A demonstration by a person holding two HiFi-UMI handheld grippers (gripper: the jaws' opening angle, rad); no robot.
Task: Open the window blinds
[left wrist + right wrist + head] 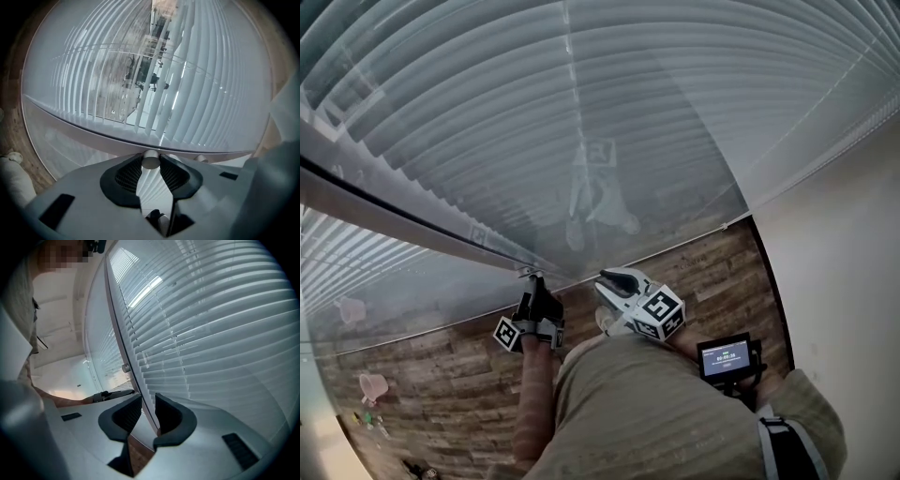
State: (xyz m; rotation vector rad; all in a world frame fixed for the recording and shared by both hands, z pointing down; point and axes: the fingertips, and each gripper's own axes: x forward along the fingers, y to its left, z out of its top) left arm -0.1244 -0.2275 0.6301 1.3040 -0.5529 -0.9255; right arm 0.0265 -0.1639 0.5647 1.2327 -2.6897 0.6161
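Your left gripper (531, 283) is clamped on the end of the white tilt wand (150, 162), with a pad pressing each side. The window blinds (197, 98) hang straight ahead of it, and a few slats are gapped near the middle. Your right gripper (144, 412) is just beside the left. Its jaws are apart and grip nothing, and the blinds are close in front.

White slatted blinds (206, 93) behind glass (61, 136) — slats partly tilted, gaps showing outdoors — small round white knob (150, 160) at the frame (93, 133).
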